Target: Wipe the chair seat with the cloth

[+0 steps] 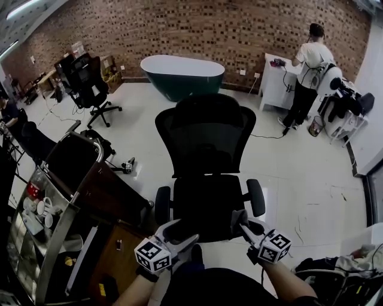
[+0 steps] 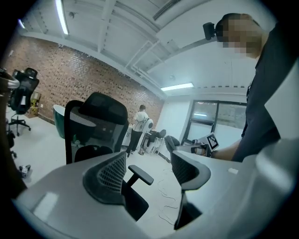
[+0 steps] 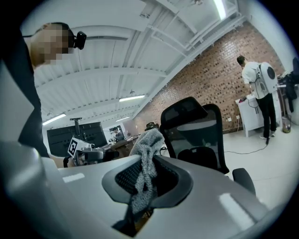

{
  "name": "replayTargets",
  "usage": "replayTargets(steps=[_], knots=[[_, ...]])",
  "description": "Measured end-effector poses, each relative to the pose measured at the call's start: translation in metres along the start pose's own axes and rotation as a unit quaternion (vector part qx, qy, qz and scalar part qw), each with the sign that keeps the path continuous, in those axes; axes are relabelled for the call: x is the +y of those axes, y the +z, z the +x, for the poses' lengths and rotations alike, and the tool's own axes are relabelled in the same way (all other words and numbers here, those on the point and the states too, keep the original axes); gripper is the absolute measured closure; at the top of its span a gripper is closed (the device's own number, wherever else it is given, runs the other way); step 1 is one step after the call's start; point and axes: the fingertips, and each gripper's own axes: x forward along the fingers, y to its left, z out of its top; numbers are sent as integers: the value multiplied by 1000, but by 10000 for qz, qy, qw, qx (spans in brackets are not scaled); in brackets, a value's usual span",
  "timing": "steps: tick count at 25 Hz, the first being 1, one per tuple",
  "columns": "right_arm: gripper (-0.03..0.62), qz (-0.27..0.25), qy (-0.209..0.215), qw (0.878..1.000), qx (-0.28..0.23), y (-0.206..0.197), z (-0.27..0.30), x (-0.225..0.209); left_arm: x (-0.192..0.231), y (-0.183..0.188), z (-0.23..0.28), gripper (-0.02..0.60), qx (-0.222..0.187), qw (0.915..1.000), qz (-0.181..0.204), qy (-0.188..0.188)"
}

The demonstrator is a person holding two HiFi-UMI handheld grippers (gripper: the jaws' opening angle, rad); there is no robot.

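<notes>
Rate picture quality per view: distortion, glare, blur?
Head view: fisheye bows the brick wall; black chair shows little detail; sheen on the floor. Left gripper view: dark round vignette, open fingers slightly soft. Right gripper view: same vignette, cloth sharp, ceiling lamp blown out.

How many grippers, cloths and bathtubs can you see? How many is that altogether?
Grippers: 2, the left gripper and the right gripper
Cloths: 1, the grey cloth
Bathtubs: 1, the green bathtub
Total: 4
</notes>
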Motion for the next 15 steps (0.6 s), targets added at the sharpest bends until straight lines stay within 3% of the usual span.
replayTargets(steps=[7,15], knots=[[548,91,-172,9997,-155,33,73,-15,70,30,9,247,218,9994,136,-214],[549,16,-103,9998,168,35,122,-39,112,29,24,239,338,9993,-23,-126]])
